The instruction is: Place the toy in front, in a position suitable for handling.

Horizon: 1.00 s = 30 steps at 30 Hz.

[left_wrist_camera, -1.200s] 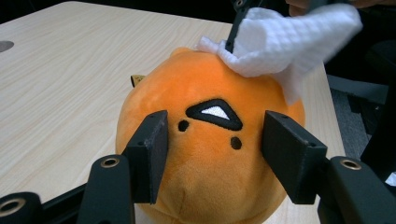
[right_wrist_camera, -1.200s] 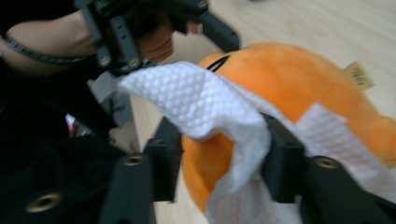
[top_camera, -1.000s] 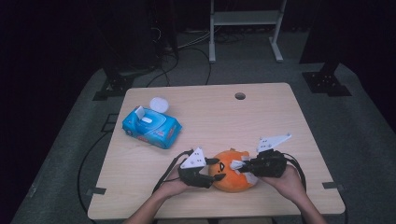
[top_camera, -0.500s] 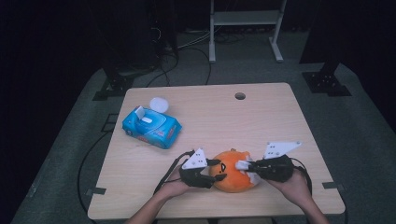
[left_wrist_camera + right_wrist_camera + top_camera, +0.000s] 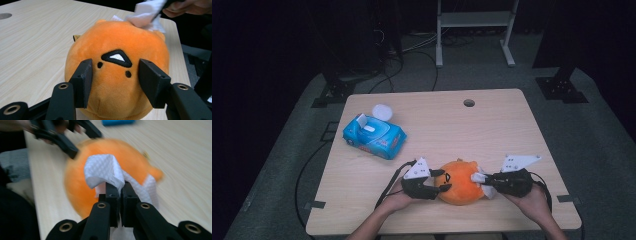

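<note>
Right claw [image 5: 484, 181] shifted; wipe [image 5: 105, 171] blurred.

On the bench [image 5: 512, 130]: one orange plush toy [image 5: 460, 182], one white wipe [image 5: 479, 177], one blue wipes pack [image 5: 374, 136], one white lid [image 5: 382, 111], two tools.

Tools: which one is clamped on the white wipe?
The right tool: its jaws pinch the white wipe against the orange plush. The left tool straddles the plush instead.
</note>
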Tool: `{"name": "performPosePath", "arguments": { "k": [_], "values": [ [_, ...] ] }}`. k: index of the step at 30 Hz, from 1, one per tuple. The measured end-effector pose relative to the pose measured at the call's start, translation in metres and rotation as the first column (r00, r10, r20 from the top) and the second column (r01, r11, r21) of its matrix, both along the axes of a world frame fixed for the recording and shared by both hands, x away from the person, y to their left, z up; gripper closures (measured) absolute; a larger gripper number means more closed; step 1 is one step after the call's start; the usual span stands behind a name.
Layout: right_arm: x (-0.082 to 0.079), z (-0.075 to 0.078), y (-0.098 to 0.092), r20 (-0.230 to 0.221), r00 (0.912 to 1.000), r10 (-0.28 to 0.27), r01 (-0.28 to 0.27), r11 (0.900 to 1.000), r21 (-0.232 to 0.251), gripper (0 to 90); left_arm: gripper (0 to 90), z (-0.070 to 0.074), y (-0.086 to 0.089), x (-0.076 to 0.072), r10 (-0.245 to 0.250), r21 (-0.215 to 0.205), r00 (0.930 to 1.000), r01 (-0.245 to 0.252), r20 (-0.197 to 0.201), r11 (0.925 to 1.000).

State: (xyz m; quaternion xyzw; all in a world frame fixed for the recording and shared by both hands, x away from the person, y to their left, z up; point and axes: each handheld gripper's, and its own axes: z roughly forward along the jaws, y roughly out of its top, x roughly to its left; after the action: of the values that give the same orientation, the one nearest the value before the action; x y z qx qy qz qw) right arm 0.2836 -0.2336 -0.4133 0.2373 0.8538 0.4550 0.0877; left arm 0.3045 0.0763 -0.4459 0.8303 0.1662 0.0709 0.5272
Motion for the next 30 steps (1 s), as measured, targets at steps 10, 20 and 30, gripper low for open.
{"name": "performPosePath", "arguments": {
  "k": [10,20,30],
  "values": [
    [-0.005,-0.004,0.003,0.013,0.9993,0.036,-0.035,0.999,-0.018,85.6,44.3,-0.001,0.001,0.000,0.004,-0.017,1.0000,-0.004,-0.005,0.9998],
    [-0.006,0.002,0.033,0.072,0.9912,0.111,-0.111,0.994,0.009,85.5,44.6,0.000,-0.001,-0.001,0.003,-0.005,1.0000,-0.003,0.007,1.0000],
    [-0.003,0.000,0.007,0.078,0.9970,0.003,-0.007,0.999,0.053,85.5,44.3,0.001,-0.008,-0.006,-0.011,-0.013,0.9998,0.011,0.019,0.9999]
  ]
}}
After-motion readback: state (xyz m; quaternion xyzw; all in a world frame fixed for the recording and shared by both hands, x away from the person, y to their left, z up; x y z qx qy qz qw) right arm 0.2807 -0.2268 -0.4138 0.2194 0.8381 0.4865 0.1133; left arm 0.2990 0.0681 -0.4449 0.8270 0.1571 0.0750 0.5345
